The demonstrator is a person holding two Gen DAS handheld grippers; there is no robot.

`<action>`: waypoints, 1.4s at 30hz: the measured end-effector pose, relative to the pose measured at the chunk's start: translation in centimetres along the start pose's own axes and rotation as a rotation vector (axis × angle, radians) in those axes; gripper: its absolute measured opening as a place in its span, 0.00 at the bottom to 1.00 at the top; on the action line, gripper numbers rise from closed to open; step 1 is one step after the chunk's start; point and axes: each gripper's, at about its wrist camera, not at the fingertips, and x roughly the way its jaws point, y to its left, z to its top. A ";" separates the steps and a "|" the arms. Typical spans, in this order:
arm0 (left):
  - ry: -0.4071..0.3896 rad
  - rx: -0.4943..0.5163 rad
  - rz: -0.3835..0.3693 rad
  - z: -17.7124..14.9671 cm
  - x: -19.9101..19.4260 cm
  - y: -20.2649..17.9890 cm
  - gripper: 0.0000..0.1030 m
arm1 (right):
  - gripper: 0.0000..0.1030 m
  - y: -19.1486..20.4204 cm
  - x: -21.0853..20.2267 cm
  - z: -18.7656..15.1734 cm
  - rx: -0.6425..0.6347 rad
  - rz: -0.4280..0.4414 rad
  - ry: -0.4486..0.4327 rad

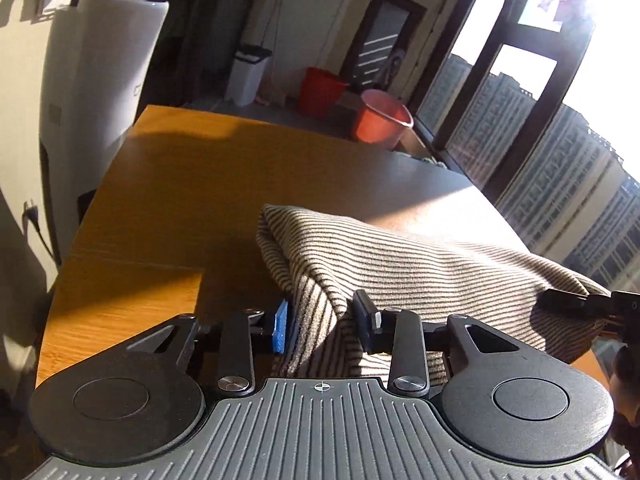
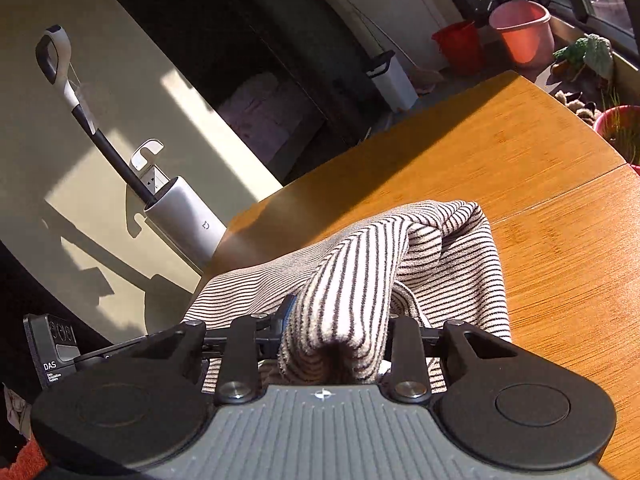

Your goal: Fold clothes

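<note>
The right claw (image 2: 334,332) is clamped on a bunched fold of the striped garment (image 2: 440,248), which trails back over the near edge of the sunlit wooden bench (image 2: 540,184). A white vacuum (image 2: 180,216) leans beyond the bench's left edge.

Harsh window sunlight, long shadows, fisheye-warped edges

Striped garment (image 2: 452,240): one, on the bench.
Bench (image 2: 520,152), wooden: one.
Grippers: two, the left gripper (image 1: 324,320) and the right gripper (image 2: 334,332), one per wrist view, each with two jaws.
Buckets, far floor by the window: two, a red bucket (image 2: 460,46) to the left and a pink bucket (image 2: 524,34) to the right.
White bin (image 2: 394,80), far floor: one.
Upright vacuum (image 2: 180,216), left, against the wall: one.
Red plant pot (image 2: 620,128), far right: one.
</note>
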 end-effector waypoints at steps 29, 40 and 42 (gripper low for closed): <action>0.088 -0.019 -0.102 -3.4 -2.5 -0.5 0.32 | 0.25 -2.8 -4.8 -3.3 -0.015 -0.087 -0.068; 0.024 0.034 0.034 -1.3 -1.2 0.6 0.31 | 0.26 -2.5 -2.4 -3.9 -0.076 -0.093 0.007; 0.016 0.025 0.046 -1.4 -1.4 1.1 0.36 | 0.29 -2.6 -2.8 -3.9 -0.082 -0.097 0.003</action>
